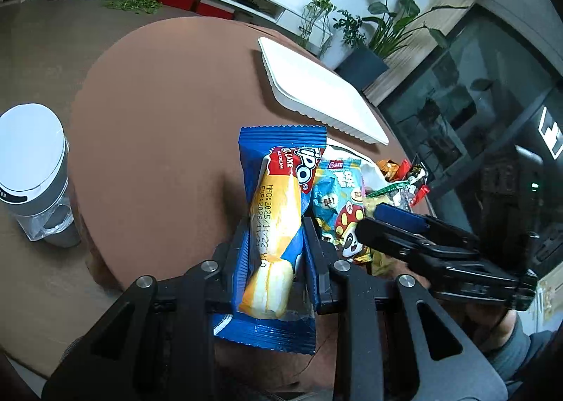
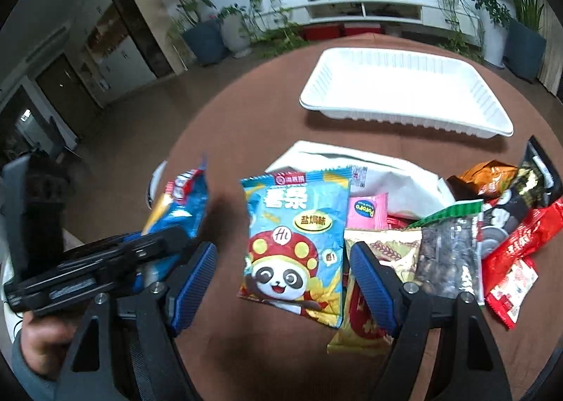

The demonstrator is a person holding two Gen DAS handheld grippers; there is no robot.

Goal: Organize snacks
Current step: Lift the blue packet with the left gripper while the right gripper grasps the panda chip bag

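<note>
Left gripper [image 1: 272, 242] pinching the blue cake packet [image 1: 276, 225] across its middle, pads pressed into the wrapper on both sides, packet lifted clear of the brown table [image 1: 158, 119]. Right gripper [image 2: 283, 278] spread wide, straddling the panda chip bag [image 2: 299, 242], pads not yet touching it.

White tray [image 2: 404, 119] lying bare on the far side of the snack pile, well apart from both tools. Panda chip bag flat on the table at the near edge of that pile, nearer the holder than the tray, overlapping the gold packet [image 2: 383, 249] on its right.

For a clean pick, probably best: lower the right tool straight over the bag, keep the right pad off the gold packet, close gently on the bag's width so the chips inside do not crush. Cake packet likely bound for the tray; carry level, release low over its floor.
</note>
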